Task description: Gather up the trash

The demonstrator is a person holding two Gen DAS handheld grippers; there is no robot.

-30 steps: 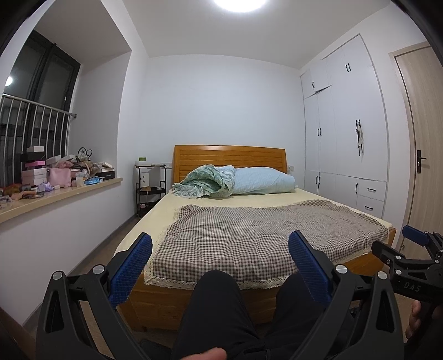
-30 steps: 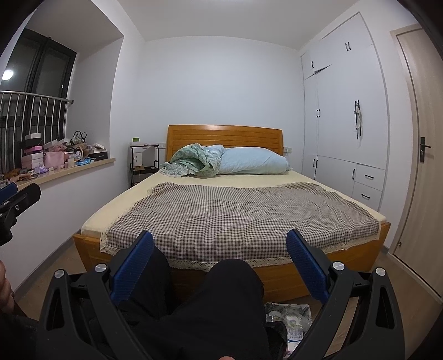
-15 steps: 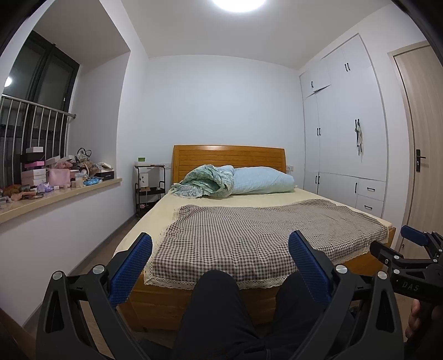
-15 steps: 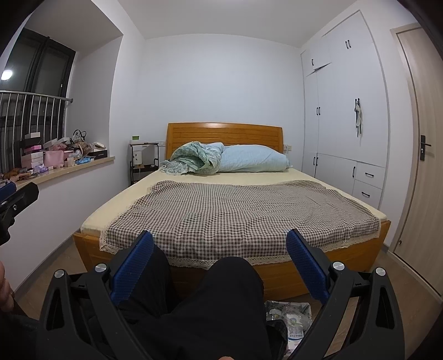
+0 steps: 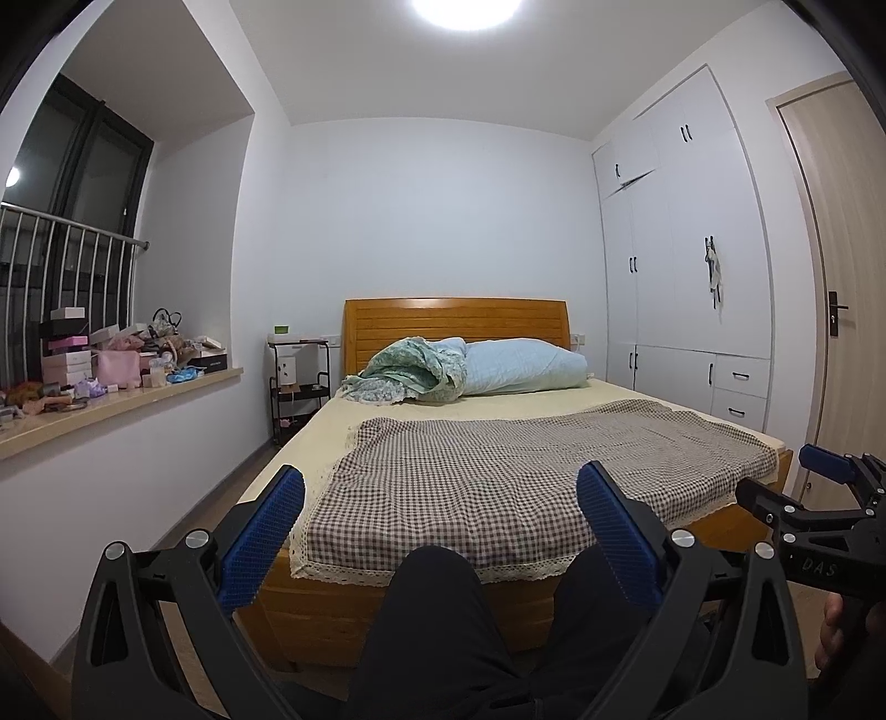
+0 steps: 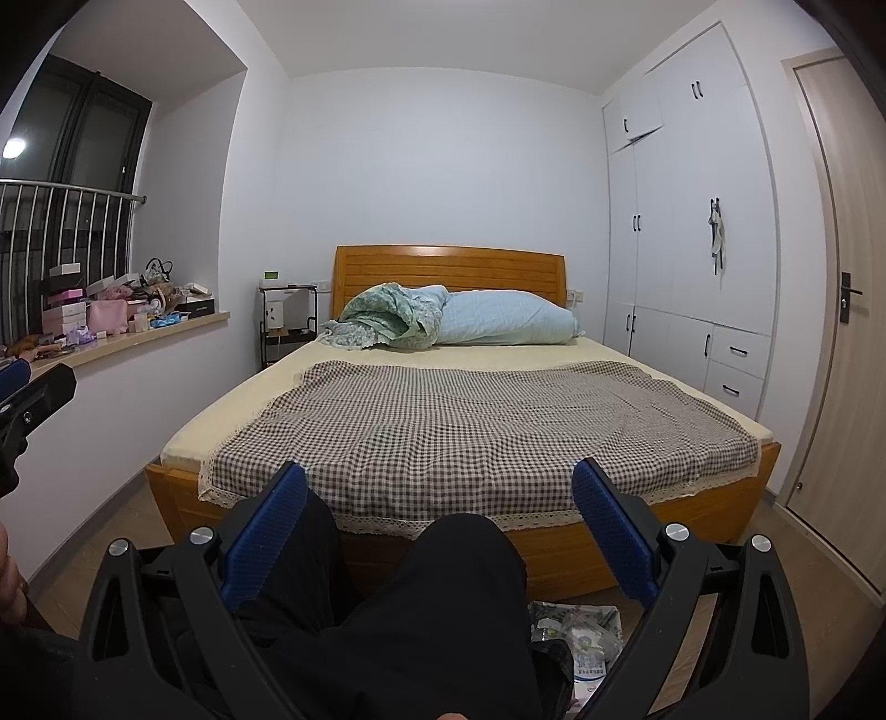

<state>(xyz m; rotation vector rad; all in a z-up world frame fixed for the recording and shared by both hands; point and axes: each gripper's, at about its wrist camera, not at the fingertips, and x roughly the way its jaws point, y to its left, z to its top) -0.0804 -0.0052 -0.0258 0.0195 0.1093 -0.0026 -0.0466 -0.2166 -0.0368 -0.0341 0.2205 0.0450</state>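
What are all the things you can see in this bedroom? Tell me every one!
bed: one, orange wood, middle of room.
checked blanket: one, brown and white, spread over the bed.
pillow: one, pale blue, at the headboard.
crumpled quilt: one, green, left of the pillow.
bedside rack: one, black, left of the headboard.
windowsill clutter: many boxes and bags, mostly pink and white, on the sill.
wardrobe: one, white, right wall.
door: one, pale wood, far right.
plastic wrappers: a pile, clear and white, floor by the bed's foot.
ceiling light: one, white, overhead.
legs: black trousers, foreground.
left gripper: blue pads, open.
right gripper: blue pads, open.
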